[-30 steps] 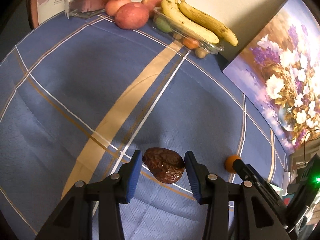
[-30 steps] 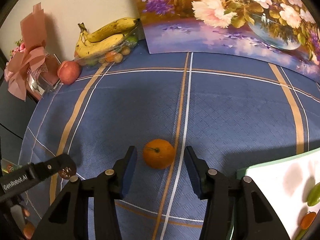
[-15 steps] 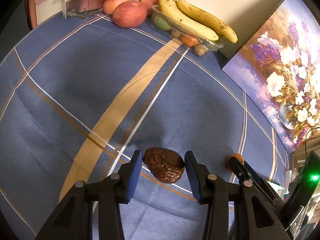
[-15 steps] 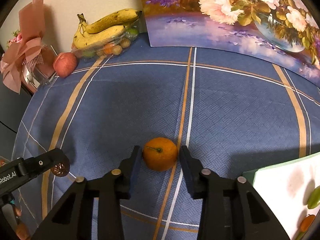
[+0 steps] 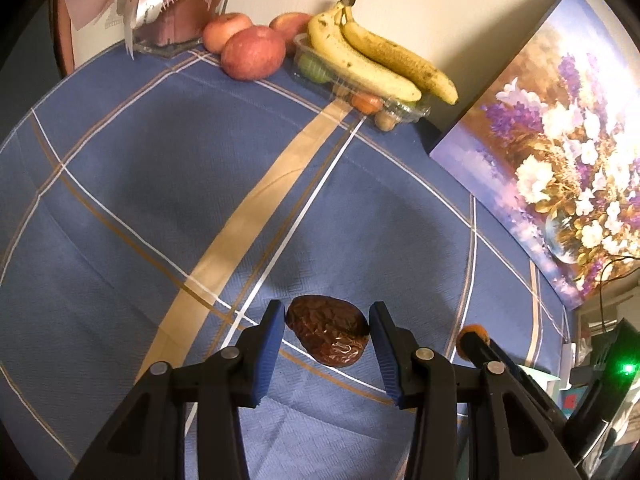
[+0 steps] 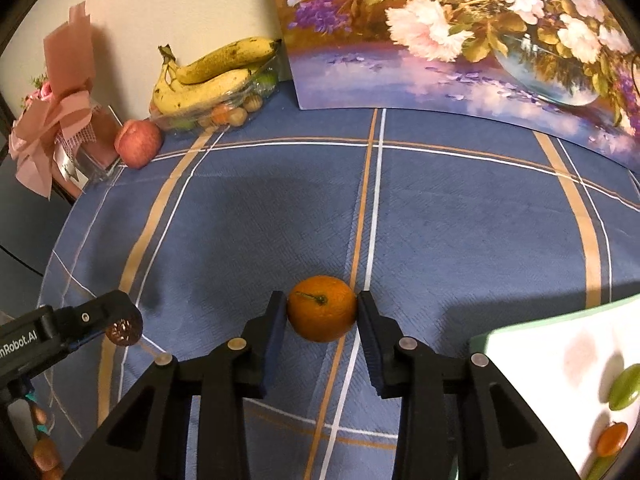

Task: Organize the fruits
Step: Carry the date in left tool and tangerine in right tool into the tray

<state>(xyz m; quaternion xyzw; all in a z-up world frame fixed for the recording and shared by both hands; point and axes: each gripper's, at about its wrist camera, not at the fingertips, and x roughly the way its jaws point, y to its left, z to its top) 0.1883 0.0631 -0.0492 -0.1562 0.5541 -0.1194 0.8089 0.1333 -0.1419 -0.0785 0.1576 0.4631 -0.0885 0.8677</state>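
A wrinkled dark brown dried fruit sits between the jaws of my left gripper, which is shut on it; it also shows in the right wrist view. An orange sits between the pads of my right gripper, which is shut on it above the blue checked cloth; it shows small in the left wrist view. A white board at the lower right holds green and orange fruit pieces.
Bananas lie on a clear tray of small fruits at the back wall, with apples beside them. A pink gift box stands at the left. A flower painting leans on the wall.
My right gripper's jaws have closed in onto the orange. My left gripper keeps the dried fruit and has moved a little nearer the back of the table.
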